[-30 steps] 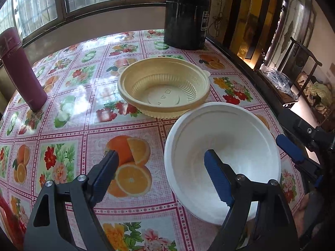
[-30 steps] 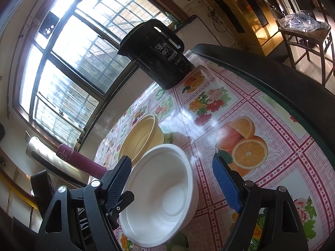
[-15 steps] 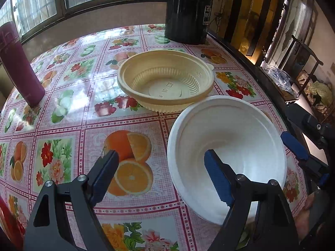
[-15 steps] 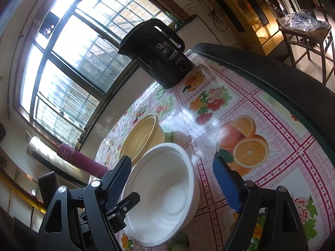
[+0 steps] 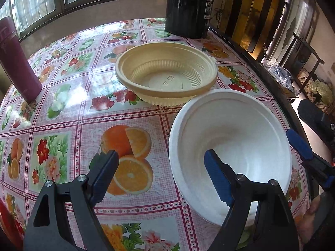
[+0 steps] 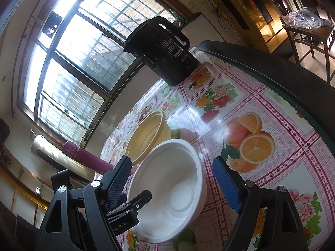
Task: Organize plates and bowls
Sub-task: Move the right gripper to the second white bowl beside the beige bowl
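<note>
Two grippers, both spread wide, nothing gripped. Left gripper (image 5: 161,176): its right blue pad sits over the inside of the round white foam bowl (image 5: 230,144), its left pad over bare cloth, so the bowl's left rim lies between the jaws, not pinched. Right gripper (image 6: 172,177) hangs near the bowl's right side, fingers apart, no contact I can confirm.

White bowl's at the near right of the table, its far rim just about touching the ribbed beige plastic bowl (image 5: 165,73), which looks like two nested. Guessing the step is pick up white, stack w/ beige.

To do it well: close on the rim wall squarely and gently, since foam probably dents easily; lift straight, clear the beige lip, then lower centred. Beige is stiffer, fluted sides, flat base, small tab on its right rim.

Glossy fruit-and-flower vinyl tablecloth (image 5: 62,113) looks slick, so the bowl may skid. Maroon cylindrical flask (image 5: 17,60) far left, black plastic appliance (image 5: 188,6) far back, both well clear.
</note>
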The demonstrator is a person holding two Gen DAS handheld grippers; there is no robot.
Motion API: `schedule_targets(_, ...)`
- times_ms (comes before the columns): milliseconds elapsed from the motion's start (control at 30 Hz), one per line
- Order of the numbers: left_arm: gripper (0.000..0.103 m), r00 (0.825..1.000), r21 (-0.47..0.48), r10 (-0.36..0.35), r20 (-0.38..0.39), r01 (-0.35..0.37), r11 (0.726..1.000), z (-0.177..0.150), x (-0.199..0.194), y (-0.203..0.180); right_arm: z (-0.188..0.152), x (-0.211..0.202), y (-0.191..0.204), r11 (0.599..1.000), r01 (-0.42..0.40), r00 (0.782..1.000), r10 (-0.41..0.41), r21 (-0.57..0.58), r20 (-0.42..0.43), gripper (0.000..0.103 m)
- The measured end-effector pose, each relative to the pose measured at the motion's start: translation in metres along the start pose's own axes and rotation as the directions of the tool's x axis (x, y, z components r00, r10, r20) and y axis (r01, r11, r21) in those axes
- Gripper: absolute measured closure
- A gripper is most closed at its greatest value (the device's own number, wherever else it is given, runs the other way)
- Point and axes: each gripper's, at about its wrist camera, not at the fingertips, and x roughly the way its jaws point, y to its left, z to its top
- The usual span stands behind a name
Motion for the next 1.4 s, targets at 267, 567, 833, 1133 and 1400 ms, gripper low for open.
schedule_targets(267, 0.019, 1.000, -0.002, -0.002, -0.011, 0.002, 1.000, 0.000, 0.004, 0.001, -0.001, 0.000, 0.001, 1.000, -0.008, 1.000, 0.008, 0.000, -0.008, 0.021)
schedule_targets(567, 0.019, 1.000, 0.000, -0.003, -0.025, 0.003, 1.000, -0.001, 0.007, 0.002, -0.002, 0.001, 0.001, 1.000, -0.011, 1.000, 0.011, 0.001, -0.010, 0.021)
schedule_targets(833, 0.019, 0.999, 0.002, -0.005, -0.034, 0.005, 1.000, -0.002, 0.009, 0.002, -0.004, 0.004, 0.001, 1.000, -0.012, 1.000, 0.012, 0.005, -0.027, 0.021)
schedule_targets(1133, 0.019, 0.999, 0.002, -0.007, -0.049, 0.007, 1.000, -0.003, 0.012, 0.002, -0.004, 0.004, 0.001, 1.000, -0.012, 1.000, 0.012, 0.004, -0.028, 0.022)
schedule_targets(1400, 0.019, 0.998, -0.002, -0.008, -0.057, 0.008, 1.000, -0.003, 0.015, 0.004, -0.003, 0.005, 0.001, 1.000, -0.009, 0.999, 0.009, 0.000, -0.036, 0.026)
